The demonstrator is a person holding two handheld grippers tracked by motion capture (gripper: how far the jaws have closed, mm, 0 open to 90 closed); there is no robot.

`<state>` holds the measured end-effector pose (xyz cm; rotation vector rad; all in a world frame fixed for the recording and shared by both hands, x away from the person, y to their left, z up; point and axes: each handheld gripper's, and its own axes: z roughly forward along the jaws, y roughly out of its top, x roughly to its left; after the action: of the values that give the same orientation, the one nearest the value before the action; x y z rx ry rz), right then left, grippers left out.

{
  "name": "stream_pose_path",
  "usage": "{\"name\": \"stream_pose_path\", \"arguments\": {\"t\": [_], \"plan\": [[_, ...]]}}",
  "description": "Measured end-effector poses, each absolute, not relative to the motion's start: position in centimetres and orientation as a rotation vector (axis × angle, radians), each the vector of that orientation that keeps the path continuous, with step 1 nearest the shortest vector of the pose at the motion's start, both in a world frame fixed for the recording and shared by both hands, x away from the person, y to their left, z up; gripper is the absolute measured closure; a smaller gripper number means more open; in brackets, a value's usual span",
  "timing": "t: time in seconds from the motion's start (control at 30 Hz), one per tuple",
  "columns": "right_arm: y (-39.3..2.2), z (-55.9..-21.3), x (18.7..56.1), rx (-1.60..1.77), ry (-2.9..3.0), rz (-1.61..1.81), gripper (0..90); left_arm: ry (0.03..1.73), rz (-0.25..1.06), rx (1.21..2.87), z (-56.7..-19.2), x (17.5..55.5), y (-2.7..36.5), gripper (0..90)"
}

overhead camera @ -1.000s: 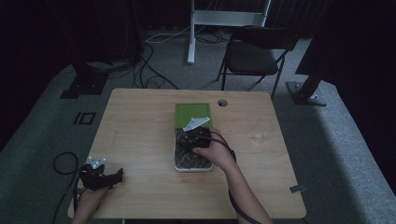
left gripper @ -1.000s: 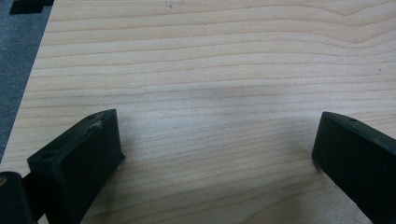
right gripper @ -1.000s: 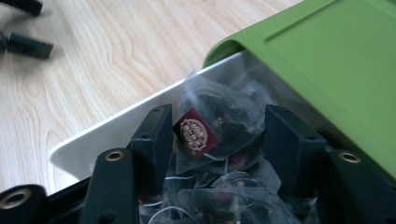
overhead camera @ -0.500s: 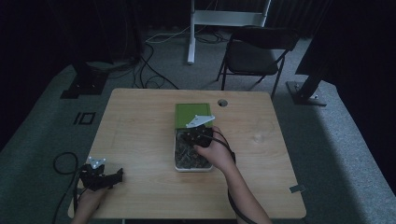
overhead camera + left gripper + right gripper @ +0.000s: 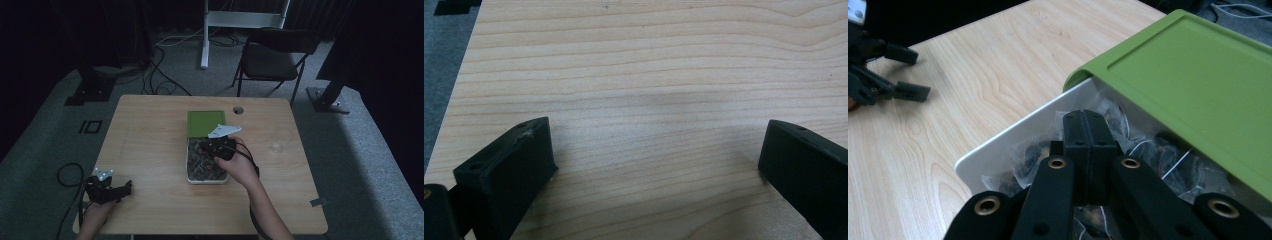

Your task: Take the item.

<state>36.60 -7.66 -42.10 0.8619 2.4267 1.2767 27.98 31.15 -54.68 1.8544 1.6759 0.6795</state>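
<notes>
Your right gripper (image 5: 1083, 122) hangs over the open end of the white box (image 5: 192, 179), and its jaws have just been closing: in the right gripper view they now meet face to face, with nothing to be made out between the pads. The box sits near the middle of the wooden table (image 5: 150, 130), a little toward the chair side. It is a shallow white tray with rounded corners, packed with small clear sachets (image 5: 1153, 150) holding something dark; thin white threads or seams cross a few of them. Its green lid (image 5: 205, 122) is slid toward the far end, so it covers only that part and leaves the near part open. In the right gripper view the lid (image 5: 1193, 85) shows a raised rim round a flat panel, and the box wall (image 5: 1013, 137) runs beneath it.

What the sachets hold you cannot tell; the plastic glints and the room is dim. Your hand and the grey plate hide the middle of the box from above, and the gripper's own links cover the sachets nearest you.

Your left gripper (image 5: 654, 165) rests at the near left corner of the table, well apart from the box, jaws spread wide over bare wood. From above it (image 5: 107, 189) is a dark shape.
</notes>
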Motion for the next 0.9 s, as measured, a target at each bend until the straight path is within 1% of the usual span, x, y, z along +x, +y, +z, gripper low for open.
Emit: {"name": "stream_pose_path", "arguments": {"t": [0.37, 0.6, 0.9], "plan": [[-8.7, -41.3, 35.6, 0.860, 2.361, 1.379, 90.0, 1.676, 0.679, 1.854, -54.7, 28.0, 31.2, 2.0], [-9.9, -42.2, 34.8, 0.872, 2.262, 1.509, 90.0, 1.676, 0.680, 1.854, -54.7, 28.0, 31.2, 1.9], [-10.9, -42.8, 34.6, 0.916, 2.194, 1.561, 90.0, 1.676, 0.680, 1.854, -54.7, 28.0, 31.2, 2.0]]}}
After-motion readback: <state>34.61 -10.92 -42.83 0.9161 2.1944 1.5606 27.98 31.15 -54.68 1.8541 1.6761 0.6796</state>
